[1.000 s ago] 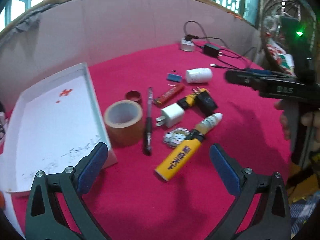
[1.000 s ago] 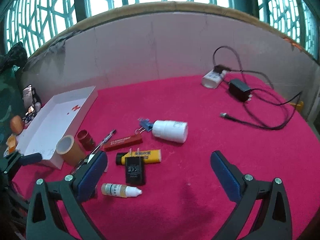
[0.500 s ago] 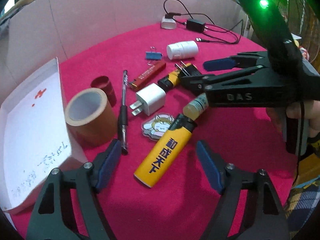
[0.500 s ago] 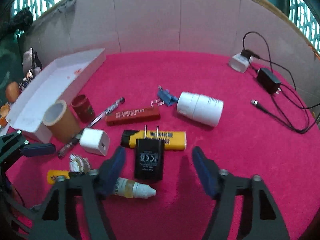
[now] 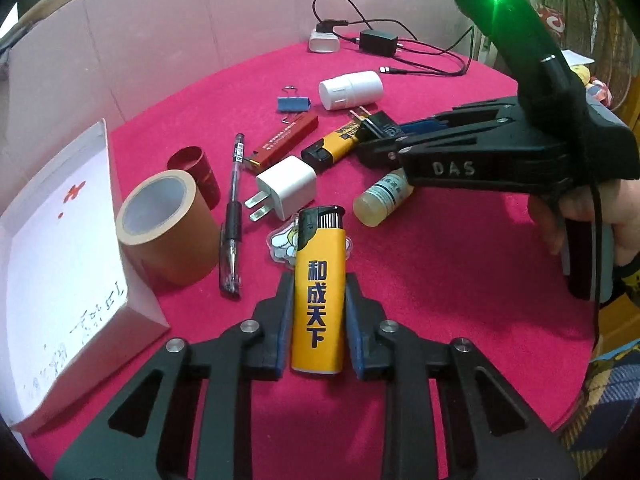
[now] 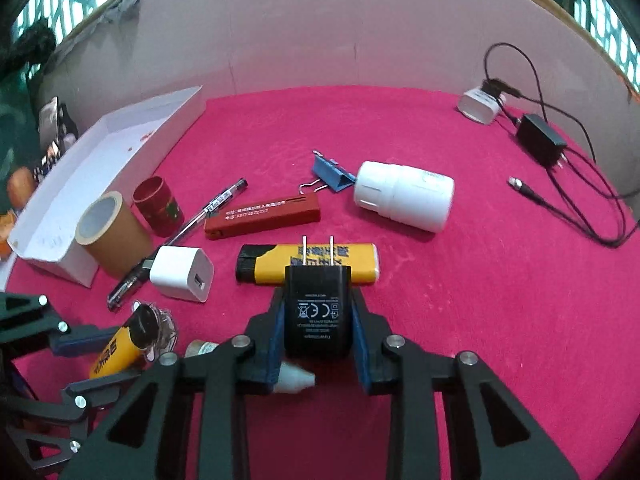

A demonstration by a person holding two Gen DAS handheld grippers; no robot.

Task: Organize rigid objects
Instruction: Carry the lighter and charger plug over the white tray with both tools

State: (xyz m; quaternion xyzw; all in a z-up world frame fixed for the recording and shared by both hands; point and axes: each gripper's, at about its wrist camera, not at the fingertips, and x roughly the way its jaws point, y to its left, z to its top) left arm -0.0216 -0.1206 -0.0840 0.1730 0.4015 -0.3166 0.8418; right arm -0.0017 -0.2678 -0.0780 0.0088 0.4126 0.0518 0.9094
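A yellow lighter (image 5: 320,240) with dark lettering lies lengthwise between the pads of my left gripper (image 5: 319,276). Its jaws are closing and both pads touch the lighter's sides. In the right wrist view the same lighter (image 6: 116,350) shows at the lower left. My right gripper (image 6: 318,298) is closing on a black plug adapter (image 6: 318,320), prongs pointing away, with the pads against its sides. The adapter overlaps a second yellow lighter (image 6: 308,264). A white open box (image 5: 52,248) stands at the left on the red cloth.
Between box and grippers lie a brown tape roll (image 5: 168,224), a red cup (image 5: 198,168), a pen (image 5: 234,208), a white charger (image 5: 288,188), a red stick (image 5: 286,142), a blue clip (image 5: 294,104), a white bottle (image 5: 351,89) and a dropper bottle (image 5: 380,198). Cabled chargers (image 5: 378,42) sit at the back.
Both grippers came down toward the cloth and their jaws narrowed from wide open. The left now brackets the yellow lighter, which has turned to lie straight between the pads; the right brackets the black adapter.
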